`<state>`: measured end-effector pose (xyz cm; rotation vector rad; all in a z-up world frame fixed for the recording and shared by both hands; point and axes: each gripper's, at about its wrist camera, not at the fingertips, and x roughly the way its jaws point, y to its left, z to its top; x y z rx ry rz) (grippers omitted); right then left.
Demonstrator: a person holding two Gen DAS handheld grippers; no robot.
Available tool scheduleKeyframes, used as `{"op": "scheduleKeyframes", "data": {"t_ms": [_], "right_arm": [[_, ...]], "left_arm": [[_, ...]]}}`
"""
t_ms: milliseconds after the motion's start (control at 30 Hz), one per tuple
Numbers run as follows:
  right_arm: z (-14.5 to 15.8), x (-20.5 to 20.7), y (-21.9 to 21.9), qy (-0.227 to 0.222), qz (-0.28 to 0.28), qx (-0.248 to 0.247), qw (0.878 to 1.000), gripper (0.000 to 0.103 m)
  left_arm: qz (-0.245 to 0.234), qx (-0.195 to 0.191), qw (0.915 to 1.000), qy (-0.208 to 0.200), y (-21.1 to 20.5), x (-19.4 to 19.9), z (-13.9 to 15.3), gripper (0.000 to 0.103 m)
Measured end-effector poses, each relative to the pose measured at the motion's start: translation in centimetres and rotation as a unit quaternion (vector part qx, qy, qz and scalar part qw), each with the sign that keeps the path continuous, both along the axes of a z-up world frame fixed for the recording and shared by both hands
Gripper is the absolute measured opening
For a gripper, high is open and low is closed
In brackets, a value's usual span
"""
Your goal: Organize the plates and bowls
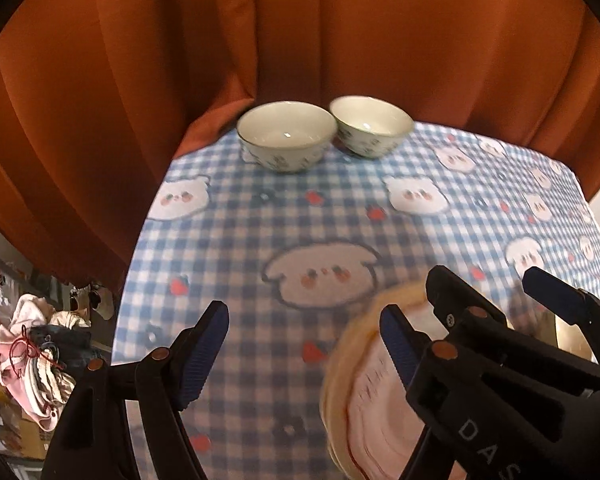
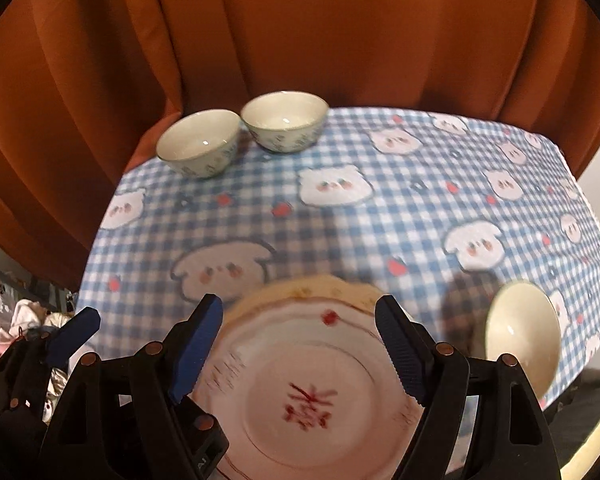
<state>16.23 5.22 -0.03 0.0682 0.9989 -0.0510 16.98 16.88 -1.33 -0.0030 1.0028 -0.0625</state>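
Two cream bowls with blue sprigs, one [image 1: 286, 136] [image 2: 198, 142] left of the other [image 1: 370, 126] [image 2: 284, 120], stand side by side at the table's far edge. A pink-white plate [image 2: 300, 384] [image 1: 364, 404] with a red character lies near the front, seemingly on a yellow-rimmed plate [image 2: 320, 285]. My right gripper [image 2: 300, 352] [image 1: 492, 284] hangs open over it, pads clear of it. My left gripper [image 1: 300, 344] is open beside it over the cloth, its right finger above the plate's left rim; one finger [image 2: 74, 336] shows in the right wrist view. A third cream bowl [image 2: 520, 336] sits at the front right.
The blue gingham tablecloth [image 1: 260, 216] [image 2: 380, 224] with bear faces covers the table. An orange curtain [image 1: 300, 32] [image 2: 300, 32] hangs right behind the far bowls. Past the left table edge, clothes and boxes [image 1: 36, 360] lie lower down.
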Motion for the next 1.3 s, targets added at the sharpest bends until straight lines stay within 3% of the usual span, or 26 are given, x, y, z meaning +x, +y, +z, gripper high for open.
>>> {"op": "scheduleKeyframes", "data": {"t_ms": [400,533,633,933,1300], "right_arm": [[0.4,9.4,1.5,-0.010,0.021,0.017,1.000,0.082],[-0.2,12.6,1.7,-0.012,0.026,0.029,0.999,0.081],[-0.8,15.1,2.1,-0.014,0.027,0.040,0.999,0.080],[-3.1,20.5,3.0,0.002,0.035,0.062,0.997,0.054],[-5.7,24.2,3.2,0.029,0.032,0.093,0.995,0.039]], "left_arm": [[0.041,0.026,0.9987,-0.013,1.5,9.3,0.8,0.077],[0.051,0.031,0.9981,-0.017,2.0,12.3,0.4,0.071],[0.057,0.043,0.9973,-0.017,2.3,14.3,-0.1,0.061],[0.066,0.044,0.9968,-0.002,3.5,19.2,-2.3,0.051],[0.068,0.052,0.9963,0.004,3.8,22.6,-3.9,0.043]]}}
